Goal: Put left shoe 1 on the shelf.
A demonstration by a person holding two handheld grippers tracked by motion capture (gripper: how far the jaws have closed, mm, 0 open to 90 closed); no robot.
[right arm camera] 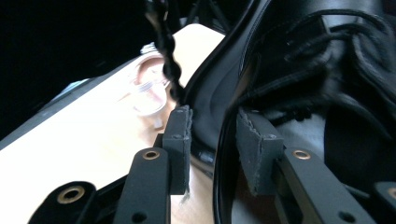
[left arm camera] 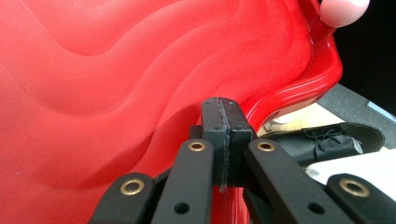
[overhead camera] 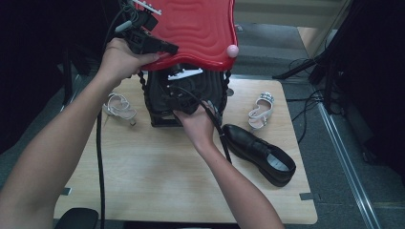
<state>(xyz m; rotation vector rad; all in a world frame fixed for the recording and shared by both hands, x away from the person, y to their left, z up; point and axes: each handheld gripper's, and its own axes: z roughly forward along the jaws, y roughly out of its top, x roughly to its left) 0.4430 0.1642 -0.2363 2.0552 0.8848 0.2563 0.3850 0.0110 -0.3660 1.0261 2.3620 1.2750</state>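
Note:
A red wavy lid (overhead camera: 196,28) is held up at the back of the table, over a black box (overhead camera: 157,98) with twisted rope handles. My left gripper (overhead camera: 169,47) is shut on the lid's near edge; in the left gripper view its pads (left arm camera: 223,135) pinch the red lid (left arm camera: 116,70). My right gripper (overhead camera: 174,98) reaches into the box. In the right gripper view, the right gripper (right arm camera: 212,135) stands open astride the side wall of a black laced shoe (right arm camera: 317,70). A second black shoe (overhead camera: 258,152) lies on the table to the right.
One white sandal (overhead camera: 119,107) lies left of the box, another (overhead camera: 261,110) right of it. A rope handle (right arm camera: 166,42) hangs just past my right jaws. The lid carries a pink knob (overhead camera: 232,50). The wooden table (overhead camera: 157,181) is bare in front.

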